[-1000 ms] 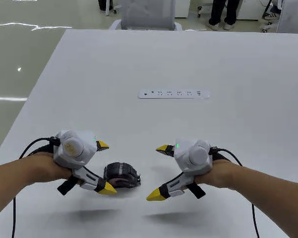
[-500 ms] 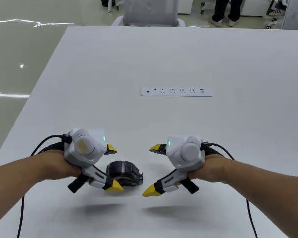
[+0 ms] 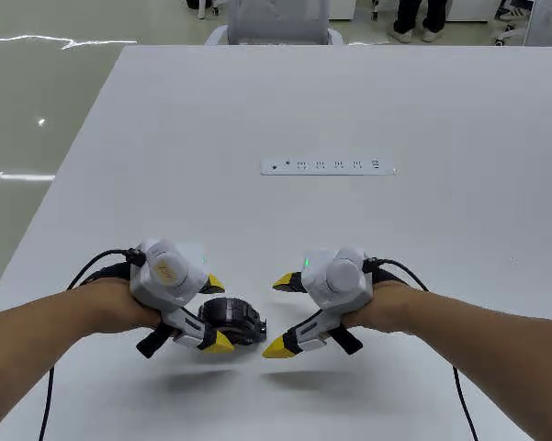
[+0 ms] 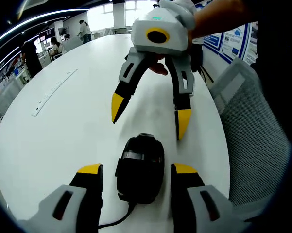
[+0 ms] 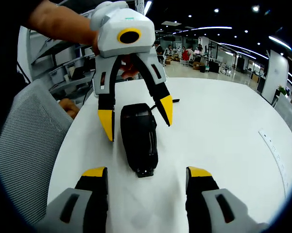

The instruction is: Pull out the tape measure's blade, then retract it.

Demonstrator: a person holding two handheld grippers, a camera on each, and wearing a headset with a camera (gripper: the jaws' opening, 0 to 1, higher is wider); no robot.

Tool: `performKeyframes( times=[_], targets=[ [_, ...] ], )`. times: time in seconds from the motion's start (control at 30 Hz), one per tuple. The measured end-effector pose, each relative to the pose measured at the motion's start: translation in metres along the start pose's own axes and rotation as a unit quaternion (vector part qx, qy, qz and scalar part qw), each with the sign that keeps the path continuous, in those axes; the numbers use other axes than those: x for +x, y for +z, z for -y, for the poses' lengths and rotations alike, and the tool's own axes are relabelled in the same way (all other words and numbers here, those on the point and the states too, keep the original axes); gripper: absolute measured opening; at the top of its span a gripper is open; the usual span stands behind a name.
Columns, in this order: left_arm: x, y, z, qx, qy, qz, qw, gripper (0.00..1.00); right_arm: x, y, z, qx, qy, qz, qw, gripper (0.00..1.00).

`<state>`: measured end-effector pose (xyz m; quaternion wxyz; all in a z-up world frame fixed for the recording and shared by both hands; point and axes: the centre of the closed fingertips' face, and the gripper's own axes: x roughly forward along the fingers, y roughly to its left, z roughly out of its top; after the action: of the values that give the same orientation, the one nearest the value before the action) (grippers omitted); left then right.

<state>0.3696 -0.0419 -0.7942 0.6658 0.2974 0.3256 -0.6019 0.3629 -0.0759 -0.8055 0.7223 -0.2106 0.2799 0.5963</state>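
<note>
A black tape measure (image 3: 232, 319) lies on the white table (image 3: 349, 101) near its front edge, blade pulled in. My left gripper (image 3: 216, 313) is open, one yellow-tipped jaw on each side of the case, with small gaps showing in the left gripper view (image 4: 137, 169) around the tape measure (image 4: 140, 167). My right gripper (image 3: 280, 314) faces it from the right, open and holding nothing, its tips just short of the case. In the right gripper view (image 5: 146, 172) the tape measure (image 5: 140, 138) lies ahead, straddled by the left gripper (image 5: 136, 116). The right gripper (image 4: 150, 112) hangs beyond the case.
A white power strip (image 3: 328, 166) lies across the middle of the table, also as the strip (image 4: 53, 92) far left. A grey mesh chair (image 5: 24, 136) stands behind the front edge. Another chair (image 3: 276, 23) and people's legs are past the far edge.
The left gripper has slid right so its jaws now flank the tape measure. The right gripper has moved left, closer to the case. Both stay open.
</note>
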Motion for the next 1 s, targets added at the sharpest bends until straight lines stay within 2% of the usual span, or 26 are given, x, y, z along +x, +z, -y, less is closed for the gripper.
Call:
performKeyframes(
  times=[0.2,0.27,0.43,0.57,0.67,0.77,0.83,1.0],
  targets=[
    [0.002,-0.002,0.003,0.018,-0.002,-0.013,0.9998,0.46,0.004,0.001,-0.006,-0.003,0.010,-0.007,0.9999,0.59],
    [0.003,-0.002,0.002,0.025,0.003,-0.013,0.9996,0.47,0.006,0.000,-0.006,-0.008,0.011,-0.013,0.9998,0.56],
    [0.003,-0.002,0.001,0.023,0.001,-0.016,0.9996,0.46,0.007,-0.002,-0.004,-0.018,0.015,-0.023,0.9995,0.54],
    [0.005,-0.007,0.002,0.029,-0.004,-0.025,0.9993,0.42,0.009,-0.005,-0.003,-0.029,0.022,-0.032,0.9988,0.55],
    [0.006,-0.006,0.002,0.036,-0.005,-0.030,0.9989,0.39,0.011,-0.006,-0.005,-0.041,0.030,-0.040,0.9979,0.51],
    [0.008,-0.011,-0.001,0.054,0.004,-0.051,0.9973,0.36,0.012,-0.006,-0.003,-0.044,0.031,-0.042,0.9977,0.50],
    [0.011,-0.009,0.003,0.057,-0.002,-0.051,0.9970,0.34,0.012,-0.005,-0.002,-0.044,0.030,-0.042,0.9977,0.48],
    [0.010,-0.010,0.000,0.057,-0.003,-0.052,0.9970,0.33,0.014,-0.006,-0.001,-0.048,0.033,-0.045,0.9973,0.45]
  ],
)
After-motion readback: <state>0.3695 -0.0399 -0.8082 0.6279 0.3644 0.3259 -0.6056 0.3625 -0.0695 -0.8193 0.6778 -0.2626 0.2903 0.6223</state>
